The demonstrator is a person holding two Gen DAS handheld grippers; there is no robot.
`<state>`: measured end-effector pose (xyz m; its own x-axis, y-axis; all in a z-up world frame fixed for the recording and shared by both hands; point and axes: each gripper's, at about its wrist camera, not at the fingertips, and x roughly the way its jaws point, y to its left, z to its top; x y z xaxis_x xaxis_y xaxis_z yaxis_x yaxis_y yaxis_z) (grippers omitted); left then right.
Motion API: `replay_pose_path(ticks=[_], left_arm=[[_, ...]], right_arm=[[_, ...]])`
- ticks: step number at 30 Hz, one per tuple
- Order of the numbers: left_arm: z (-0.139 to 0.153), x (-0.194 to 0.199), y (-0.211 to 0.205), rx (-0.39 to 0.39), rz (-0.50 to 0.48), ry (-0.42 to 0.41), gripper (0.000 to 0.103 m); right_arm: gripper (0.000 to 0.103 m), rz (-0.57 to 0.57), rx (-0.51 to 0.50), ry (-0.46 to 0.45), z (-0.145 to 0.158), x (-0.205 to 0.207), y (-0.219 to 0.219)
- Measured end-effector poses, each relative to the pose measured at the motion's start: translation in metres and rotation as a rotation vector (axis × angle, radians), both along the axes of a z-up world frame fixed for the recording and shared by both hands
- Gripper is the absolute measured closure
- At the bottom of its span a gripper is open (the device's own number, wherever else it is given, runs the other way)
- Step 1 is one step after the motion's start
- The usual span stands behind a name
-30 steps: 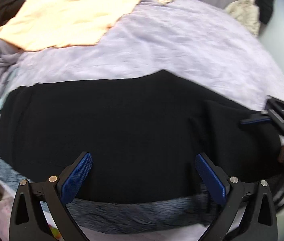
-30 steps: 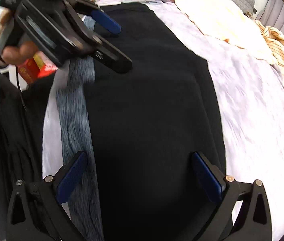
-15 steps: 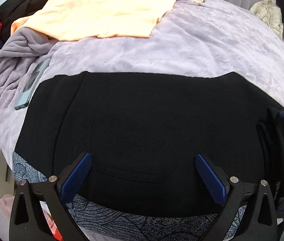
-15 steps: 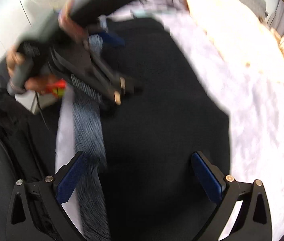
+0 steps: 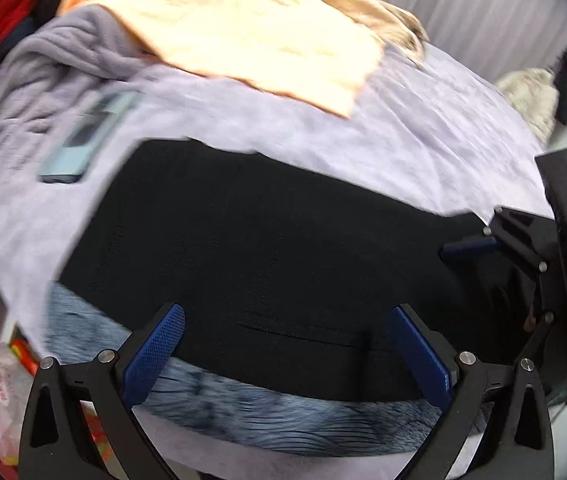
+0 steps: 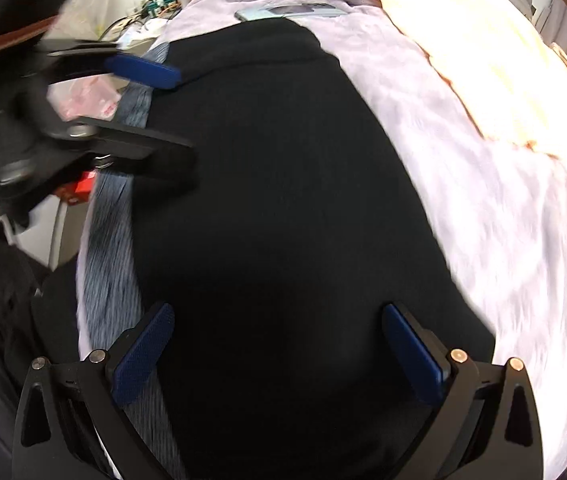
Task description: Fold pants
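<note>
On the lilac bedspread (image 5: pixel 423 128), black pants (image 5: pixel 275 248) flat, near edge on grey fabric (image 5: pixel 283 416), left tongs (image 5: pixel 283 344) and right tongs (image 6: pixel 279 344) spread wide, empty.

We see soft, even daylight in both views, brightest toward twelve o'clock, where the peach cloth (image 5: pixel 251 36) washes out to near white. The black pants (image 5: pixel 267 264) swallow the light, so their folds show hardly any detail. Motion blur smears the phone (image 5: pixel 83 140) at nine o'clock in the left wrist view and the left gripper (image 6: pixel 123 112) at ten o'clock in the right wrist view. Fisheye distortion bows the bed (image 6: pixel 503 240) outward, and a dark vignette rings each frame. Shadows are faint and diffuse.
</note>
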<state>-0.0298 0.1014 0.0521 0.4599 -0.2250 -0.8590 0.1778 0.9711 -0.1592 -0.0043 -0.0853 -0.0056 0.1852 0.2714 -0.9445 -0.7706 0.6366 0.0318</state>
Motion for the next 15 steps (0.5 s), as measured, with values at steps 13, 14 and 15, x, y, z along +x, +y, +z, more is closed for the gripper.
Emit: replay_pose_path(ticks=[13, 14, 15], left_arm=[[-0.035, 0.029, 0.086, -0.067, 0.111, 0.113, 0.0], [-0.037, 0.028, 0.087, -0.072, 0.101, 0.112, 0.0], [-0.039, 0.028, 0.088, -0.078, 0.09, 0.112, 0.0]], right_arm=[[0.0, 0.063, 0.058, -0.033, 0.026, 0.027, 0.049], [0.0, 0.058, 0.084, -0.036, 0.032, 0.03, 0.047], [0.0, 0.049, 0.098, -0.035, 0.035, 0.036, 0.048]])
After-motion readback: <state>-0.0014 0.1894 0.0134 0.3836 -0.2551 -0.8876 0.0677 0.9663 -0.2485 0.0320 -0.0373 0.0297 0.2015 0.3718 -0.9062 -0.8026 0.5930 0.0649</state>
